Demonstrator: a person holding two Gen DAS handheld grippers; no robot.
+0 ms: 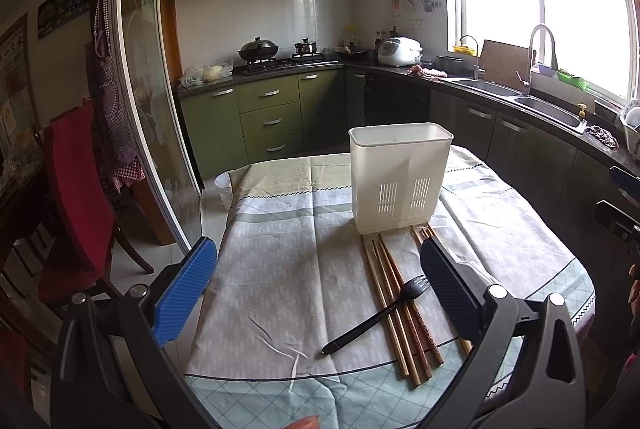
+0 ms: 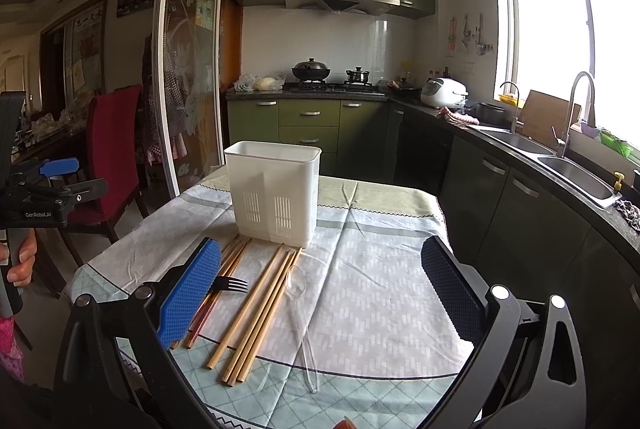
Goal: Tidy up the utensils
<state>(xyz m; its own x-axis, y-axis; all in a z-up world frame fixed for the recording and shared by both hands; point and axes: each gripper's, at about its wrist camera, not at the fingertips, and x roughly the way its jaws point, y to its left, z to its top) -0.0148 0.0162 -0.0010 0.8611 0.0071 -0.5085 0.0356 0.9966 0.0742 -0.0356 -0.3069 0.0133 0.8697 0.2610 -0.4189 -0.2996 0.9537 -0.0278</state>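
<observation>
A white plastic utensil holder (image 1: 398, 177) (image 2: 276, 191) stands upright on the cloth-covered table (image 1: 276, 269) (image 2: 372, 293). In front of it lie several wooden chopsticks (image 1: 394, 309) (image 2: 256, 313). A black plastic fork (image 1: 374, 315) (image 2: 231, 284) lies across the darker chopsticks. A clear plastic spoon (image 2: 303, 321) lies right of the light chopsticks. My left gripper (image 1: 316, 293) is open and empty, hovering above the table left of the fork. My right gripper (image 2: 320, 293) is open and empty above the spoon and chopsticks. The left gripper also shows at the left edge of the right wrist view (image 2: 56, 185).
A red chair (image 1: 76, 205) (image 2: 110, 153) stands left of the table beside a sliding glass door (image 1: 156, 109). Dark green kitchen cabinets (image 1: 268, 121), a stove with pots (image 1: 260, 51) and a double sink (image 2: 560, 161) line the far and right walls.
</observation>
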